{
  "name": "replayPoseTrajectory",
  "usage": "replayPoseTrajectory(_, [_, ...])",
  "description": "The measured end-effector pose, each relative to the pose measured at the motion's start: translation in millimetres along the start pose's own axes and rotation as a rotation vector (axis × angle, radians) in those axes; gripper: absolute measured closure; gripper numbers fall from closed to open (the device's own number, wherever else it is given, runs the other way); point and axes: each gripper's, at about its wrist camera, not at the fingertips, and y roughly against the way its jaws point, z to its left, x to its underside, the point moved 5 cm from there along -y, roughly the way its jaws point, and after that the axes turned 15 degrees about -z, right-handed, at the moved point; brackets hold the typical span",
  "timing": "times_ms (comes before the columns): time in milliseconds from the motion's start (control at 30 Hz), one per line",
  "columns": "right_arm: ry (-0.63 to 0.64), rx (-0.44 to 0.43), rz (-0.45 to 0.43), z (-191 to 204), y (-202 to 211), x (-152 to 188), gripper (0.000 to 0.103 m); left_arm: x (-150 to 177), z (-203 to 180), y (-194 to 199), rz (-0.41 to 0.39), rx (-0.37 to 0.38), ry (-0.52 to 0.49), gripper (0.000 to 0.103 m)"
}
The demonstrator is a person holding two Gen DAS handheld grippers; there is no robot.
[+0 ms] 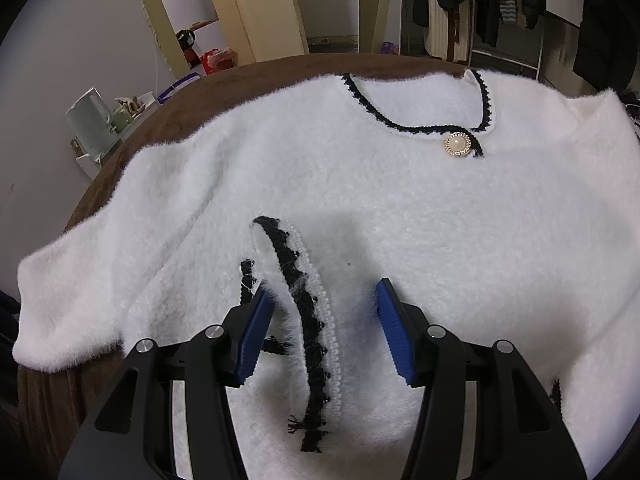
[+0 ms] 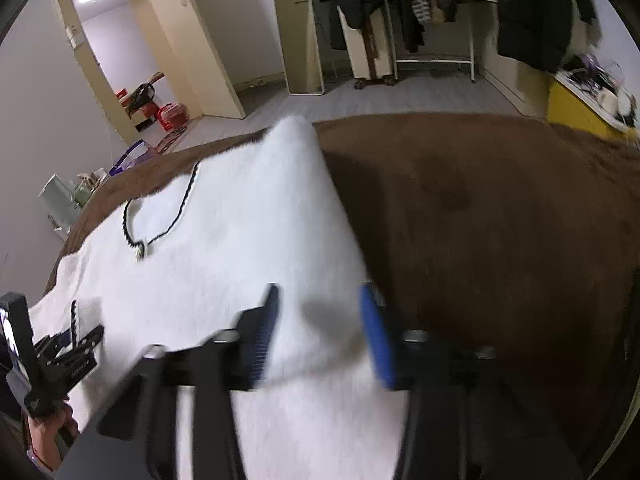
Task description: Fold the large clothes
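Note:
A fluffy white sweater point(image 1: 360, 184) with black trim at the neck and a pearl button point(image 1: 458, 144) lies spread on a brown bedcover point(image 1: 132, 136). A sleeve cuff with black and white trim point(image 1: 304, 292) lies folded onto the body, between the fingers of my left gripper point(image 1: 322, 292), which is open just above it. In the right wrist view the sweater point(image 2: 240, 248) lies left of bare brown cover point(image 2: 500, 220). My right gripper point(image 2: 320, 300) is open over the sweater's right edge; the view is blurred. The left gripper point(image 2: 76, 340) shows at far left.
A pale kettle point(image 1: 90, 120) and small items stand on a stand left of the bed. Dark clothes hang on a rack point(image 2: 432, 8) beyond the far edge. A doorway point(image 2: 120, 60) opens at back left. A yellow cabinet point(image 2: 580, 108) stands at the right.

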Motion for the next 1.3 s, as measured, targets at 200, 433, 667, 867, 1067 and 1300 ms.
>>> replayPoseTrajectory(200, [0.096, -0.013, -0.024, 12, -35, -29, 0.084, 0, -6, 0, -0.002, -0.017, -0.016, 0.049])
replayPoseTrajectory(433, [0.157, 0.007, 0.069, 11, -92, -30, 0.081, 2, -7, 1, -0.004, -0.028, 0.005, 0.049])
replayPoseTrajectory(667, [0.185, 0.000, 0.080, 4, -108, -14, 0.081, 5, -5, 2, -0.012, -0.030, 0.028, 0.048])
replayPoseTrajectory(867, [0.172, -0.006, 0.070, 6, -106, -11, 0.081, 4, -5, 2, -0.008, -0.037, 0.026, 0.048])
replayPoseTrajectory(1067, [0.204, 0.000, 0.093, 10, -103, -17, 0.079, 0, -1, 3, 0.011, -0.026, 0.055, 0.039])
replayPoseTrajectory(1300, [0.246, -0.046, 0.038, 31, -66, -31, 0.052, -11, 17, 13, 0.007, -0.062, 0.095, 0.006])
